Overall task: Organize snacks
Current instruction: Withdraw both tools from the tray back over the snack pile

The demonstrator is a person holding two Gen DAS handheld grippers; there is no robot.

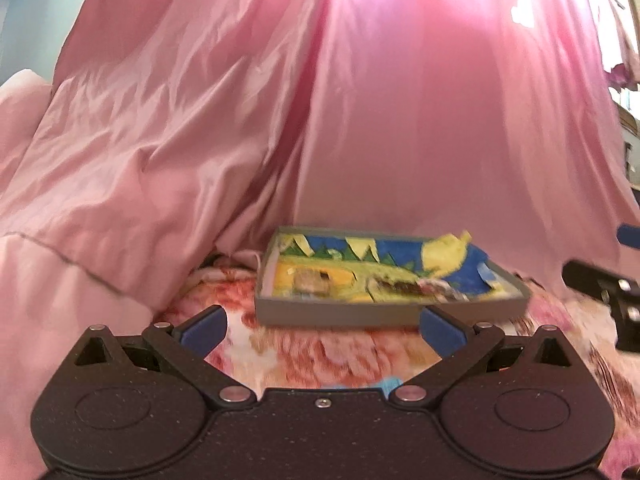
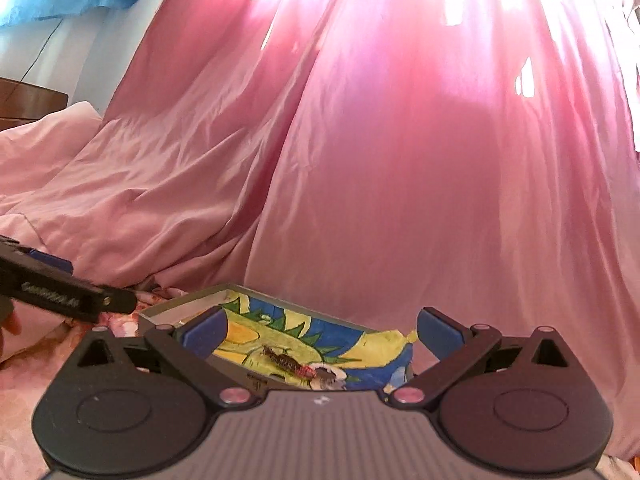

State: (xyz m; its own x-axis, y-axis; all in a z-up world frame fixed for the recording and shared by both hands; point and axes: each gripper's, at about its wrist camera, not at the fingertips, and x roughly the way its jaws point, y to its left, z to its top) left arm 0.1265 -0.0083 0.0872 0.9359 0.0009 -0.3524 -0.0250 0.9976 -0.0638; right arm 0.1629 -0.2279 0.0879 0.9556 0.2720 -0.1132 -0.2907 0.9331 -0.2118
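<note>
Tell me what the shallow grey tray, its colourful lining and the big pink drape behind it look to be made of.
Shallow grey tray: likely cardboard; matte, thin straight walls with sharp folded corners.
Colourful blue, yellow and green lining: seems to be painted or printed paper; its edges are torn and curl up.
Big pink drape: thin satin-like fabric; soft sheen, fine creases, and light glows through it.
</note>
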